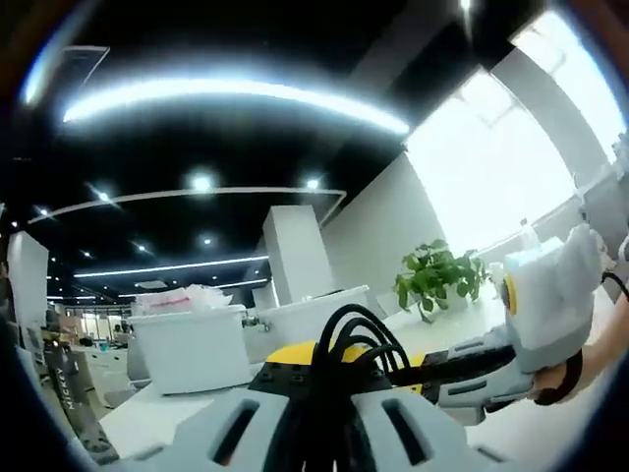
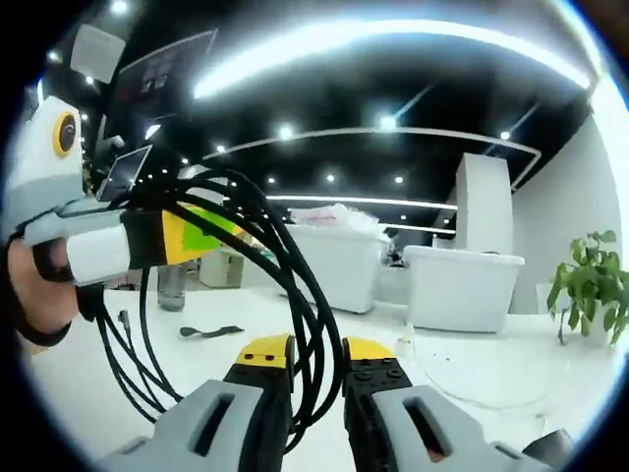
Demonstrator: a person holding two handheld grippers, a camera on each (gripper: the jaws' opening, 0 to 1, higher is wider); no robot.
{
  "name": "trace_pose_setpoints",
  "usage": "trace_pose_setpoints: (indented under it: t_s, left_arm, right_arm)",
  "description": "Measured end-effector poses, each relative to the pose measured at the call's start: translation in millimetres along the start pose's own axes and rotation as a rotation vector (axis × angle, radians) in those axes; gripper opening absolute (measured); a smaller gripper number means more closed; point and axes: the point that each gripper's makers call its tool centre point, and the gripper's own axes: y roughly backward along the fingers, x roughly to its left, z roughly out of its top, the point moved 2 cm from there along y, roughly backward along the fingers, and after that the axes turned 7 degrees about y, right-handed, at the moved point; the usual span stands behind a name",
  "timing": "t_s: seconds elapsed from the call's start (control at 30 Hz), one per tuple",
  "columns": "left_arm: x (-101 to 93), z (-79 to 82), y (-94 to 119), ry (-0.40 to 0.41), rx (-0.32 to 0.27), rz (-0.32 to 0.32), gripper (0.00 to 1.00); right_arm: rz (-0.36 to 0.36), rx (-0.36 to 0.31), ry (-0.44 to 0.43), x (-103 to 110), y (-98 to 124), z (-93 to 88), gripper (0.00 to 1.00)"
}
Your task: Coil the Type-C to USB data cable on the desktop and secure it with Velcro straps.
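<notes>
The black data cable (image 2: 295, 285) hangs in several loops above the white desktop (image 2: 472, 379), held up between both grippers. My right gripper (image 2: 316, 359) is shut on the bundle of loops between its yellow-tipped jaws. My left gripper (image 2: 197, 236) comes in from the left and grips the coil's upper side. In the left gripper view the cable (image 1: 349, 334) arches up out of my left gripper (image 1: 329, 379), which is shut on it, and my right gripper (image 1: 413, 372) reaches in from the right onto the same loops. A dark Velcro strap (image 2: 211, 331) lies flat on the desktop. One cable end (image 2: 123, 317) dangles low at the left.
White storage bins (image 2: 339, 261) (image 1: 192, 344) stand on the desk behind the cable. A potted green plant (image 1: 437, 275) (image 2: 585, 280) sits near the bright window. A bottle (image 2: 172, 285) stands at the far left. A hand (image 2: 39, 295) holds the left gripper.
</notes>
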Motion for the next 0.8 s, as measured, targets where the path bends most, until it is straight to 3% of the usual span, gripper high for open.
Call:
trace_pose_setpoints:
  t_s: [0.07,0.17,0.37,0.5,0.57,0.63,0.67,0.73,0.8]
  left_arm:
    - [1.2,1.6,1,-0.013,-0.001,0.005,0.02]
    - [3.7,1.0,2,0.013,-0.001,0.001,0.02]
    - [12.7,-4.0,4,-0.005,0.015,0.016,0.02]
    - [31.2,-16.5,2,-0.021,0.043,0.028,0.02]
    - [42.0,-24.1,2,-0.013,0.072,0.036,0.02]
    - [50.7,-34.9,2,0.031,0.116,0.023,0.02]
    - [55.0,-38.0,2,0.049,0.123,0.026,0.02]
    - [56.7,-44.3,2,0.102,0.135,0.013,0.02]
    - [56.7,-51.7,3,0.142,0.159,-0.017,0.02]
  right_arm:
    - [0.001,-0.006,0.024,0,0,0.0,0.17]
    - [0.003,-0.050,0.132,-4,-1,9.8,0.06]
    - [-0.012,-0.102,0.265,-18,4,32.4,0.04]
    - [0.097,-0.066,0.312,-15,9,42.0,0.03]
    - [0.233,-0.016,0.301,-4,10,40.5,0.03]
    - [0.314,0.001,0.239,3,11,42.1,0.03]
    - [0.361,0.015,0.255,6,11,42.0,0.03]
    - [0.400,0.017,0.222,11,10,48.3,0.02]
    - [0.409,0.030,0.274,13,7,53.0,0.02]
